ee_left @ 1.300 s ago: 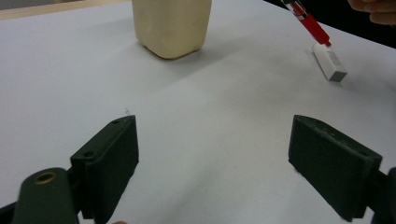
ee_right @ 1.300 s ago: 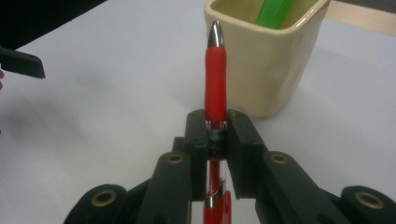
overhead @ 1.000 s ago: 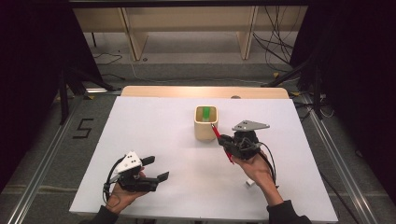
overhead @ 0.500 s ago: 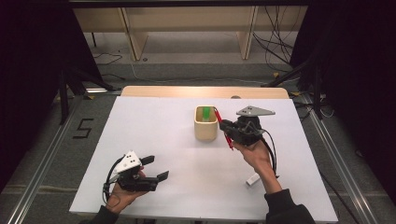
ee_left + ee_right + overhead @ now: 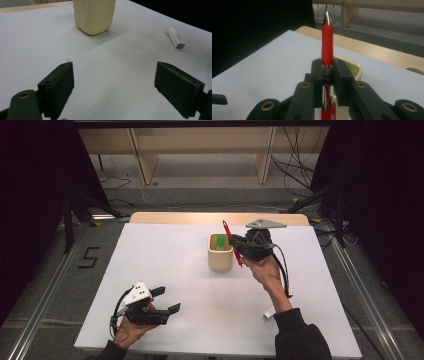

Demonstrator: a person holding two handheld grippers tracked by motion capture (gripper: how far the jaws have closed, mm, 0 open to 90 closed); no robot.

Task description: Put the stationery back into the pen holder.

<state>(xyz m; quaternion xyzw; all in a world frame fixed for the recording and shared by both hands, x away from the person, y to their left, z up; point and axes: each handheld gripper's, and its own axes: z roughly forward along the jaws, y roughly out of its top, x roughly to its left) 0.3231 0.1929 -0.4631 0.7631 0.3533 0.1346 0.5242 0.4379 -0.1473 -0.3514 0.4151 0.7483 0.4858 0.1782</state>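
The white table point(image 5: 165, 270) runs off the near edge of the high view, where the person's sleeve point(image 5: 300, 340) is cut short. A cream tub point(image 5: 220, 252) stands toward the far middle; something green point(image 5: 220, 241) lies inside, but what it is cannot be made out. In the left claw's view the tub's top is cropped. The right claw point(image 5: 236, 246), just right of the tub, is clamped on a red pen point(image 5: 231, 240) with its silver tip up. The left claw point(image 5: 166, 300) rests at the near left, jaws wide apart, holding nothing. A small white cap-like piece point(image 5: 269, 313) lies near the right forearm.
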